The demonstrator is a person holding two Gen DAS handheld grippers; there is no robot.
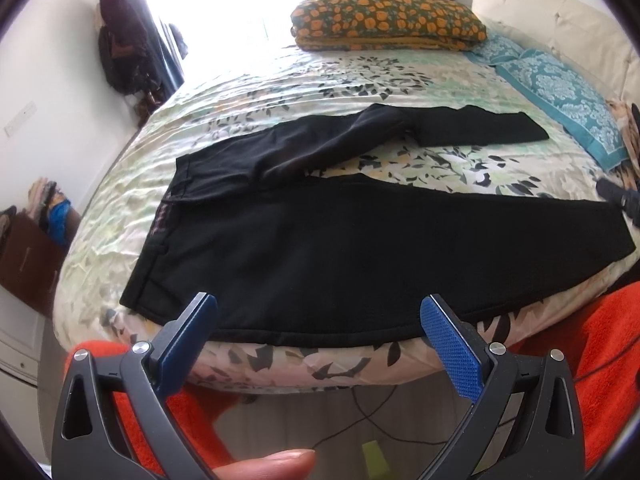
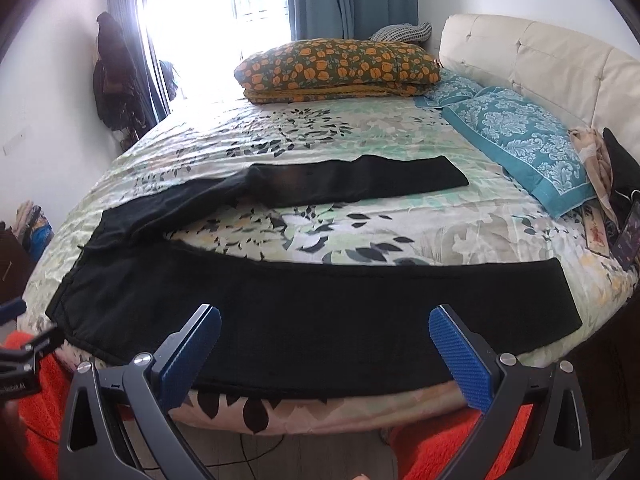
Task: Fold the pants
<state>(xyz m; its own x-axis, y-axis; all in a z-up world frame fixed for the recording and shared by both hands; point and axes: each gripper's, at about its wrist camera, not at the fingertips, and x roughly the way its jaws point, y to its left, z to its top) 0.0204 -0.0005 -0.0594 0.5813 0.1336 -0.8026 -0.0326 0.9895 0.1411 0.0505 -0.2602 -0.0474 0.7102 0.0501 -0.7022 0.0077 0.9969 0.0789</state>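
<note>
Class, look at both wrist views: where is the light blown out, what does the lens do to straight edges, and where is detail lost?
Left wrist view: the window is blown out to white; the bed edge bows into a curve; the black pants show almost no fold detail. Right wrist view: the same window glare washes out the panes, dark vignetting fills the corners, and the pants read as a flat black shape.

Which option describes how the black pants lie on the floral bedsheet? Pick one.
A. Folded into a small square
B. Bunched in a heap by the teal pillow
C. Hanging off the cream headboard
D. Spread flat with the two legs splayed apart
D: the black pants lie flat on the floral bedsheet, the sheet showing between the near leg and the far leg, both claws open and holding nothing.
</note>
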